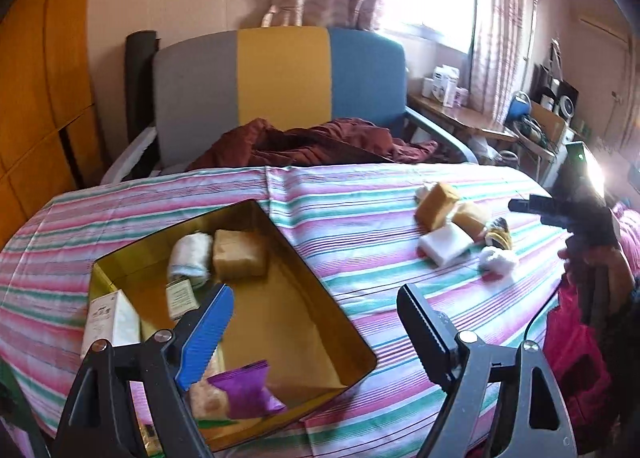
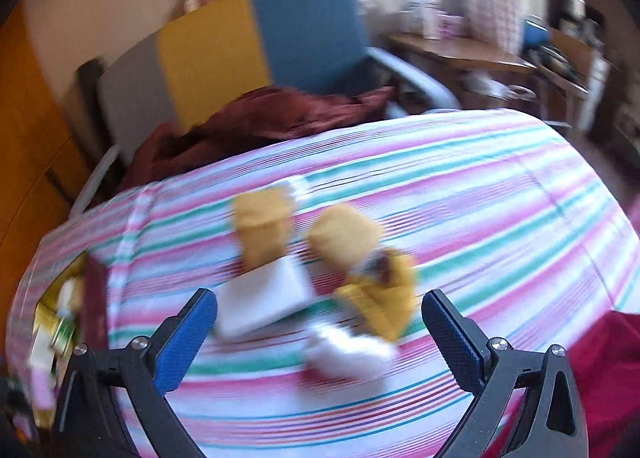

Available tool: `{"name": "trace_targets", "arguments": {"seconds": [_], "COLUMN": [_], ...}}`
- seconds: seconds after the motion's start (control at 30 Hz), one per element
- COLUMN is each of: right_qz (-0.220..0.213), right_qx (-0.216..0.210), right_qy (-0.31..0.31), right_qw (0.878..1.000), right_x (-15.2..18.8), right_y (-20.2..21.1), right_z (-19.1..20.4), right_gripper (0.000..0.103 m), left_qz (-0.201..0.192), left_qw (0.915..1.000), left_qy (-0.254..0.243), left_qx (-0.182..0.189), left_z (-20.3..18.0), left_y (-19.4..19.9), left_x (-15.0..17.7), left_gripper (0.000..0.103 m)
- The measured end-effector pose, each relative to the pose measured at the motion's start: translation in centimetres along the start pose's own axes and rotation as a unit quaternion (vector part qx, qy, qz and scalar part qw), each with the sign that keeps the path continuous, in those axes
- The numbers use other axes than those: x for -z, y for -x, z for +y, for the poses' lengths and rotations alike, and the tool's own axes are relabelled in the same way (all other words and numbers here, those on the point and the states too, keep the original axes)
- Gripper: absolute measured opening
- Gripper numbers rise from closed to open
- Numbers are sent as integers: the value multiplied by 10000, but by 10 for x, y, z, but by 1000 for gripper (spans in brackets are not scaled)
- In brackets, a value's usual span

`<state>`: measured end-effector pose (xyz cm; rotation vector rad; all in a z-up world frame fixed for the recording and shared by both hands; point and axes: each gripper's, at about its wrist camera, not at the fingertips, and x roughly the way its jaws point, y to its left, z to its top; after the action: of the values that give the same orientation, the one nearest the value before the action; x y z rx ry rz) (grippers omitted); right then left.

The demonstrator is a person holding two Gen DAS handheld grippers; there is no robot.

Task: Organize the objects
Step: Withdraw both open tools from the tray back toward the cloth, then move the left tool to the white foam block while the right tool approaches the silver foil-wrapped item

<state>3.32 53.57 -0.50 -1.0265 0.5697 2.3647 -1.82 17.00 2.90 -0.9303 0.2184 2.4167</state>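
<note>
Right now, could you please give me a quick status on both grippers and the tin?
Left gripper open, empty, over tin. Right gripper open, empty, above loose pile. Tin partly filled. Nothing blocking.

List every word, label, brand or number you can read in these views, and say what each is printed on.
None can be read.
White carton with a printed panel, at the gold tin's left edge: print too small.
Small cream label card inside the gold rectangular tin: lines too small.
White boxes on the wooden side table: markings too small.
Right wrist view: motion-blurred throughout.
</note>
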Motion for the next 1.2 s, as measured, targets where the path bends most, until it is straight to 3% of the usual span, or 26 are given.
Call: {"name": "trace_targets", "arguments": {"seconds": [0.07,0.2,0.37,0.73,1.2], "right_qz": [27,181,442,433,556], "right_qx": [189,172,138,-231,-522], "right_qy": [-317,-1096,-1681,-1534,-1626], "right_qw": [9993,9937,9847,9869,9838], "right_x": [-3,2,5,0,-1], "right_y": [-9,-23,-30,-22,-26], "right_z": [-26,-67,-91,-73,-74], "right_gripper": [103,103,103,103,103], "left_qz": [70,215,478,1199,1294], "left_qw": [9999,9987,9948,9768,9591], "left_qy": [-137,-443,-830,-1575,-2255], "left_qx": [45,161,337,815,1123], "left_z": [-10,-34,-71,-136,-180], "left_y": [-7,-24,-55,-139,-206], "left_x": [-4,-12,-20,-30,-35], "left_gripper": [85,85,85,81,81]}}
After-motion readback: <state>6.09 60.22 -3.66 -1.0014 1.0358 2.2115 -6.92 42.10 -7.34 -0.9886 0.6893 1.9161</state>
